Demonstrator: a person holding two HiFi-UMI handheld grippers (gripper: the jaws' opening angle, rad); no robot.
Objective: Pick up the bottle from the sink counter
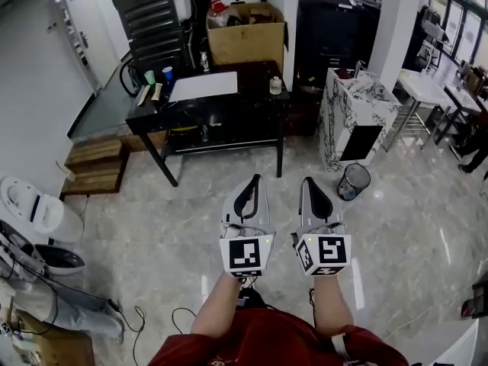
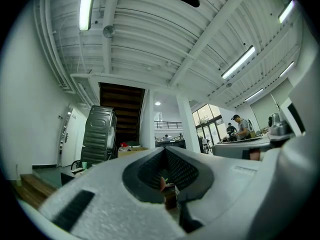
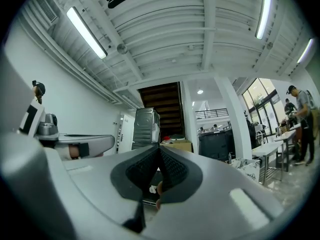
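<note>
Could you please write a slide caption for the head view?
Empty, jaws shut, the left gripper and right gripper hover side by side before a black table.

The left gripper (image 1: pixel 255 180) and right gripper (image 1: pixel 308 181) are pale grey tapering shells, each with black ribbed pads lining a dark oval opening. At each shell's six o'clock end sits a white cube (image 1: pixel 246 255) printed with black square markers. The person wears a dark red top (image 1: pixel 259 343), at six o'clock in the head view.

Bright even light from ceiling tube lights (image 3: pixel 86 32), glossy floor (image 1: pixel 412 227) glare, fisheye-bent dark corners, sharp focus
</note>
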